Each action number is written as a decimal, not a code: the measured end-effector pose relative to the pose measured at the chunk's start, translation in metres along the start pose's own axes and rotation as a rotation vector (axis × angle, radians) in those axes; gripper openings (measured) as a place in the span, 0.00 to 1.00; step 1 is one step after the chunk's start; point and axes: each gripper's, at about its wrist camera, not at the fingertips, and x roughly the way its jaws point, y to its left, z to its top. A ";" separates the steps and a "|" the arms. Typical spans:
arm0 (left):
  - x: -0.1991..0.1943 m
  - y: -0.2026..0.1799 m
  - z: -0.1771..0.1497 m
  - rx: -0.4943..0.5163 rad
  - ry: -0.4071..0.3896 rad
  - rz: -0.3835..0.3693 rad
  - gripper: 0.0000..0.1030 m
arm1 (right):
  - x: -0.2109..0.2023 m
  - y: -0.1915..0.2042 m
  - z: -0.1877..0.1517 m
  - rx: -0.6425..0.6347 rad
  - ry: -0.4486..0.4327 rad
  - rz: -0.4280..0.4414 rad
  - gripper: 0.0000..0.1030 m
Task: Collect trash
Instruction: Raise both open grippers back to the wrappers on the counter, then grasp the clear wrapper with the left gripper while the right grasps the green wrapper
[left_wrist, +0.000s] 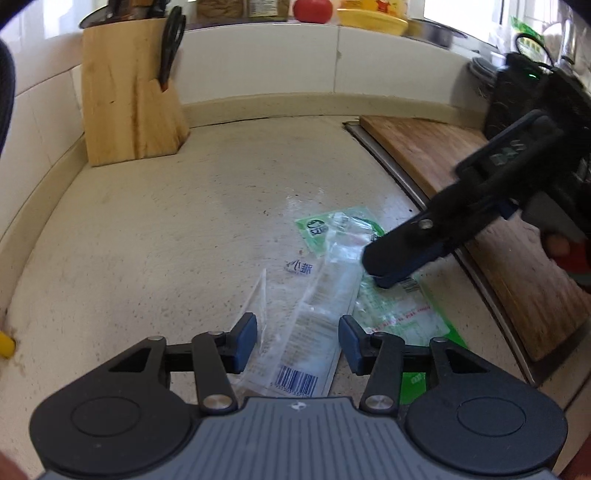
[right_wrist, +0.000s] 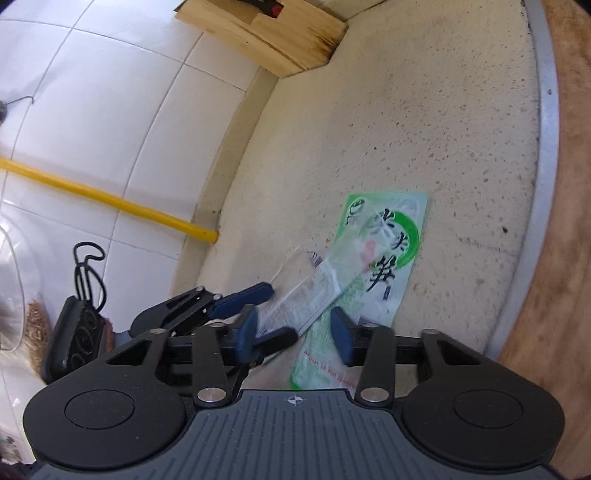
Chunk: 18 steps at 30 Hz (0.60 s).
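Observation:
A clear plastic wrapper (left_wrist: 306, 325) with a barcode lies flat on the beige countertop (left_wrist: 166, 240), partly over a green printed wrapper (left_wrist: 402, 314). My left gripper (left_wrist: 297, 341) is open and low, its blue pads on either side of the clear wrapper. My right gripper (left_wrist: 380, 271) reaches in from the right, tips down on the far part of the green wrapper. In the right wrist view the right gripper (right_wrist: 295, 332) stands open over the green wrapper (right_wrist: 384, 251). The clear wrapper (right_wrist: 306, 295) runs into the open left gripper (right_wrist: 264, 314).
A wooden knife block (left_wrist: 125, 96) with scissors (left_wrist: 171, 48) stands at the back left. A wooden cutting board (left_wrist: 424, 147) covers the sink to the right, inside a metal rim (right_wrist: 543, 147). A yellow pipe (right_wrist: 103, 199) crosses the tiled wall. Dishes and food line the back ledge.

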 end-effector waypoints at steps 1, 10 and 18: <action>-0.002 0.001 0.002 0.000 0.006 -0.012 0.44 | 0.001 -0.002 0.002 0.008 0.003 0.006 0.38; 0.000 -0.027 0.008 0.175 0.050 0.042 0.49 | 0.000 -0.016 0.006 0.094 -0.005 0.114 0.40; 0.010 -0.052 0.022 0.292 0.063 0.143 0.55 | 0.017 -0.018 0.012 0.145 0.007 0.192 0.48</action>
